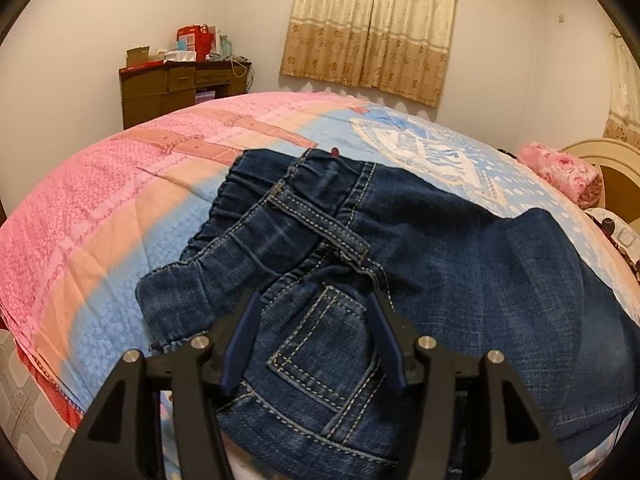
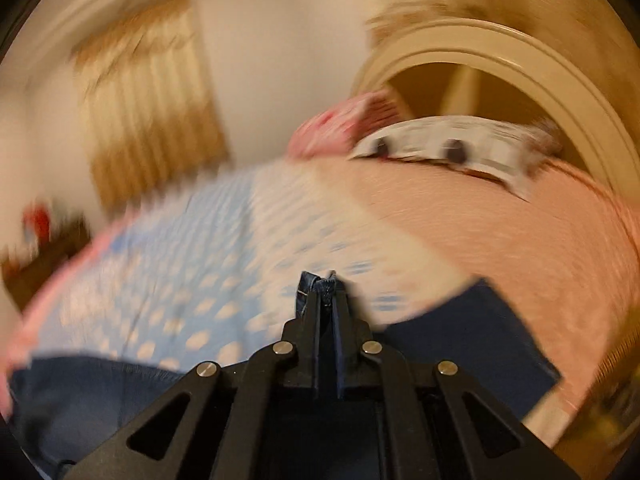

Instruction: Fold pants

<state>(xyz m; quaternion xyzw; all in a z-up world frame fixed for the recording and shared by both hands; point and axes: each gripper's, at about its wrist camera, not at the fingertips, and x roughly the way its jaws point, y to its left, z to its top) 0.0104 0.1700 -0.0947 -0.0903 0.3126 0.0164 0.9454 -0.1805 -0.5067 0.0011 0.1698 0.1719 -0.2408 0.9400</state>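
Denim: dark blue jeans with pale contrast stitching (image 1: 360, 264) lie spread on the bed's pink, peach and blue patterned quilt (image 1: 100, 208); I see the elastic waistband bunched toward the pink side and the legs running off to the right of my left view.
Left gripper (image 1: 312, 312): I read its jaws as released, spread wide with a clear gap; the blue-padded fingers (image 1: 244, 344) sit on either side of a stitched back pocket (image 1: 320, 352), which lies squarely between them. I cannot tell whether the pads touch the cloth.
Right gripper (image 2: 326, 292): its jaws are clenched on a small bunched edge of the same denim, a frayed bit poking out past the tips. More dark blue cloth hangs to the lower left and lower right of the jaws in this view.
Right view quality: badly motion-blurred, so I can make out little fine detail.
Bed surroundings: a rolled pink floral blanket (image 1: 560, 172) and a cream curved headboard (image 1: 604, 160) at the far end, beige patterned curtains (image 1: 368, 28) on the wall, and a dark brown wooden desk piled with boxes and bags (image 1: 176, 84) in the corner.
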